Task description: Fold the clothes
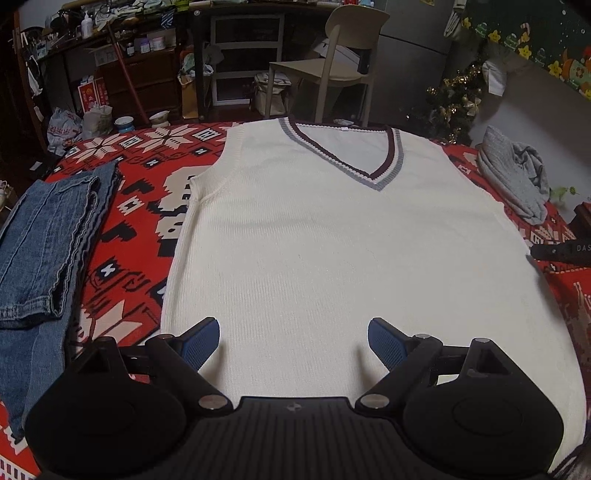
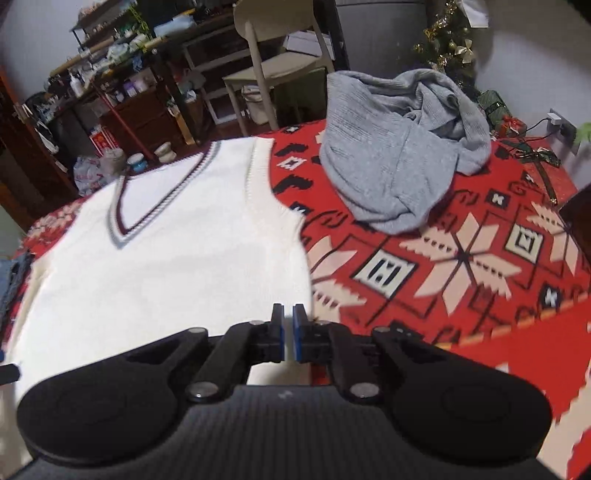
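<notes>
Left wrist: left hand-held gripper (image 1: 293, 341) gapes wide over vest (image 1: 332, 240).

Red patterned blanket (image 1: 147, 177) with white snowflake motifs as the work surface; beige chair (image 1: 332, 62) beyond its far edge, dark cluttered shelving (image 1: 122, 55) to the left, small decorated Christmas tree (image 1: 456, 99) at right near a wall outlet (image 2: 559, 123)

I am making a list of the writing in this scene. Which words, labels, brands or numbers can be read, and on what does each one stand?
"DAS": white letters on the black object at the right edge of the left wrist view, cut off by the frame.
Red cartons on the floor: print too small to read.
White vest neck tag: too small to read.
Bottles on the shelves: labels blurred.
</notes>
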### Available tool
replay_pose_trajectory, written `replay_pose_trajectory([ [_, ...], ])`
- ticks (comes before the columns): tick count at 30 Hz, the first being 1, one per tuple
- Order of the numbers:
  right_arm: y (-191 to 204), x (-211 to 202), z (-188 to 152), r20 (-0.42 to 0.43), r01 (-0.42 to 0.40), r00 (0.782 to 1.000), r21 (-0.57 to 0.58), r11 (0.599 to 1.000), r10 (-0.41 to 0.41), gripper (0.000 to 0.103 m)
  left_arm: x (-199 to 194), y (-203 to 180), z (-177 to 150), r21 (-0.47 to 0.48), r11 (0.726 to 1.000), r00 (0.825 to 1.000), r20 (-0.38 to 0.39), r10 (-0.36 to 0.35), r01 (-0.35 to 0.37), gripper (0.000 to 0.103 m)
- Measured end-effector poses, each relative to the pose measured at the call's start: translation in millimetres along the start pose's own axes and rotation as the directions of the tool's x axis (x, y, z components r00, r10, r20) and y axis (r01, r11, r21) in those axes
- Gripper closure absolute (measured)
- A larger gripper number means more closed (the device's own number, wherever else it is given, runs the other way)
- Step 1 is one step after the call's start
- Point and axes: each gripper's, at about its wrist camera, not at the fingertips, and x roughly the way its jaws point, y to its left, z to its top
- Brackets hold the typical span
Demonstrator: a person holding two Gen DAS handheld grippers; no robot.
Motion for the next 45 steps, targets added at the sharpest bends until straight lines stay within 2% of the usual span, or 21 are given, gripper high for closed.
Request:
replay_pose_trajectory([
  [3,7,9,-4,-0.023,0.033,0.999,-0.002,0.999,-0.033,0.097,1,-1,-7,0.006,1.000,1.000,-0.010,0.018,-0.018,0.015],
  [6,11,10,-6,-0.008,0.058,0.998,-0.007,0.998,-0.058,0.097,3,-1,-15,0.009,1.000,0.999,-0.029,0.018,-0.018,0.015],
  [13,7,-22,-39,-0.025,0.071,0.997,-0.005,0.997,-0.071,0.096,3,-4,-31,-0.003,1.000,0.999,-0.045,-0.005,0.005,0.015],
  [16,8,-36,-54,-0.027,0.056,0.998,0.015,0.998,-0.056,0.086,4,-11,-37,0.016,1.000,0.999,-0.051,-0.013,0.013,0.015],
  [19,18,-46,-67,-0.020,0.087,0.996,0.009,0.996,-0.087,0.082,2,-20,-44,0.053,0.998,0.999,-0.033,0.015,-0.013,0.015],
  [21,29,-53,-75,-0.013,0.112,0.994,-0.011,0.994,-0.112,0.075,-1,-24,-48,0.063,0.998,0.999,-0.018,0.026,-0.025,0.015],
  [25,59,-61,-92,-0.002,0.117,0.993,-0.077,0.990,-0.118,0.068,-3,-30,-55,0.074,0.997,0.999,0.003,0.036,-0.036,0.015],
  [27,77,-60,-102,0.006,0.139,0.990,-0.130,0.982,-0.139,0.059,-3,-31,-57,0.080,0.996,0.999,0.012,0.039,-0.039,0.014],
  [32,109,-56,-122,0.058,0.203,0.979,-0.243,0.949,-0.195,0.046,-3,-35,-63,0.094,0.994,0.998,0.032,0.046,-0.049,0.010],
  [34,108,-55,-124,0.052,0.201,0.979,-0.210,0.957,-0.195,0.036,-3,-36,-65,0.089,0.994,0.998,0.042,0.054,-0.058,0.008],
  [36,106,-53,-126,0.040,0.190,0.982,-0.171,0.967,-0.186,0.016,-2,-35,-68,0.071,0.995,0.997,0.049,0.061,-0.065,0.003],
  [37,107,-52,-128,0.038,0.185,0.983,-0.177,0.967,-0.181,0.014,-2,-35,-69,0.059,0.996,0.997,0.052,0.064,-0.067,0.002],
  [39,109,-50,-133,0.032,0.174,0.985,-0.189,0.966,-0.171,0.002,-1,-34,-71,0.042,0.997,0.996,0.057,0.063,-0.066,0.000],
  [45,110,-49,-138,0.050,0.176,0.984,-0.185,0.967,-0.169,0.001,-1,-35,-71,0.036,0.997,0.996,0.058,0.066,-0.068,0.000],
])
